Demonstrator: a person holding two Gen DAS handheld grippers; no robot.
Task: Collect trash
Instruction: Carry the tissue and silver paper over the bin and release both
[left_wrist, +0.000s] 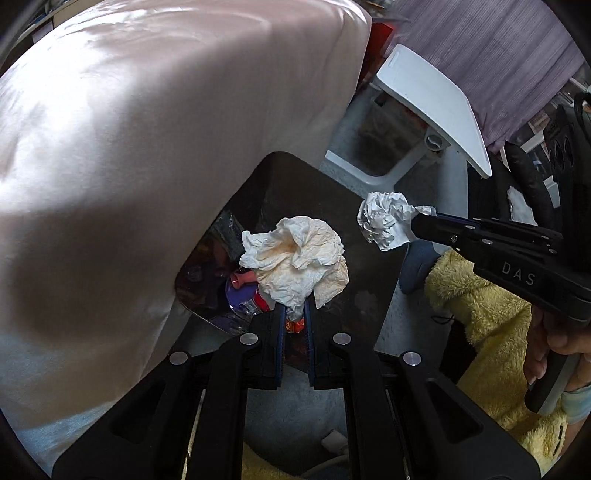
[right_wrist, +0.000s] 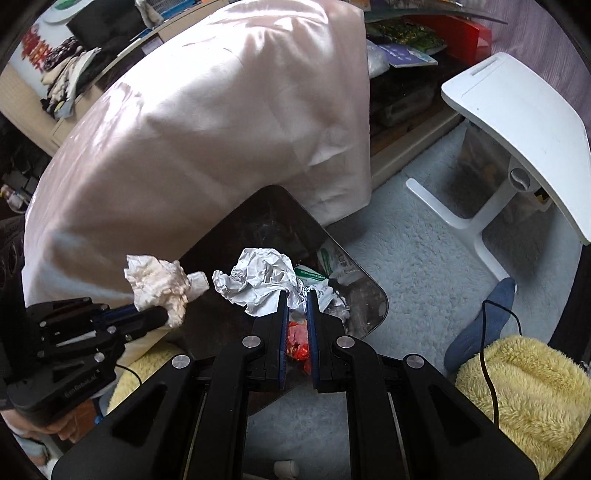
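Observation:
My left gripper (left_wrist: 294, 308) is shut on a crumpled, stained white tissue (left_wrist: 295, 254) and holds it above an open dark trash bin (left_wrist: 369, 236). My right gripper (right_wrist: 296, 295) is shut on a crumpled ball of white paper (right_wrist: 262, 278), also above the bin (right_wrist: 240, 229). In the left wrist view the right gripper (left_wrist: 415, 218) enters from the right with the paper ball (left_wrist: 386, 219). In the right wrist view the left gripper (right_wrist: 166, 314) enters from the left with the tissue (right_wrist: 160, 282). The bin holds wrappers and other trash (right_wrist: 332, 266).
A large pale pink cover (right_wrist: 221, 129) hangs over the bin's far left side. A white tilted side table (right_wrist: 517, 122) stands on the grey carpet (right_wrist: 413, 258) at the right. A yellow fleece leg (right_wrist: 524, 387) and a blue sock (right_wrist: 484, 325) lie at lower right.

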